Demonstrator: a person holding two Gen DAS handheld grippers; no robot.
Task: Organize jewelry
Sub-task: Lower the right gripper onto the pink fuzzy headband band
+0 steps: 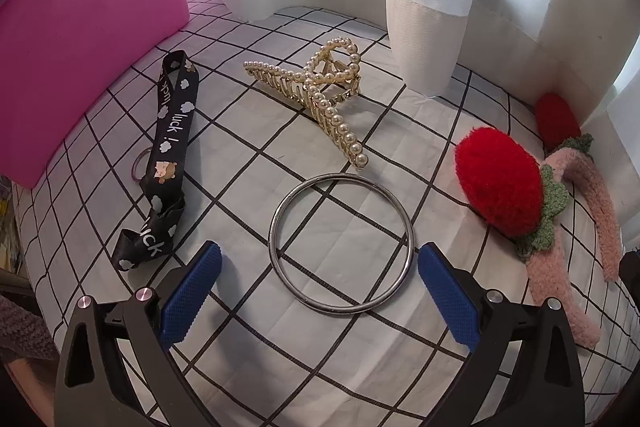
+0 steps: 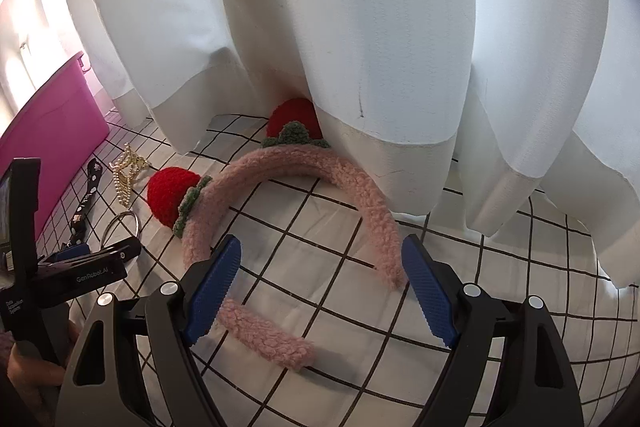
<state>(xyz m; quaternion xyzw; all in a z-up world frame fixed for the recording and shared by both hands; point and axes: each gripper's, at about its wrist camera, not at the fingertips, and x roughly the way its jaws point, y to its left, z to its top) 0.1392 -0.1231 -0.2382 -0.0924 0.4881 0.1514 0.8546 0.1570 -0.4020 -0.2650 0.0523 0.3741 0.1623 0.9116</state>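
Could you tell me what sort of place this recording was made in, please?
Probably a home, likely a bedroom: a checked cloth spread under white curtains, a pink storage bin, and hair accessories like the fuzzy headband.

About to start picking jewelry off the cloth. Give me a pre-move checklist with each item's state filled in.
1. Left tongs open and empty: ok.
2. Silver bangle lying flat between the left fingertips, free of the pearl hair claw: ok.
3. Right tongs open, gripping nothing: ok.
4. Pink fuzzy headband within the right tongs' span: not ok; one end lies under the left finger, the other by the right one.
5. Headband's far strawberry clear of the white curtain: not ok, it sits against the hem.
6. Pink bin ready to receive: cannot tell, inside hidden.
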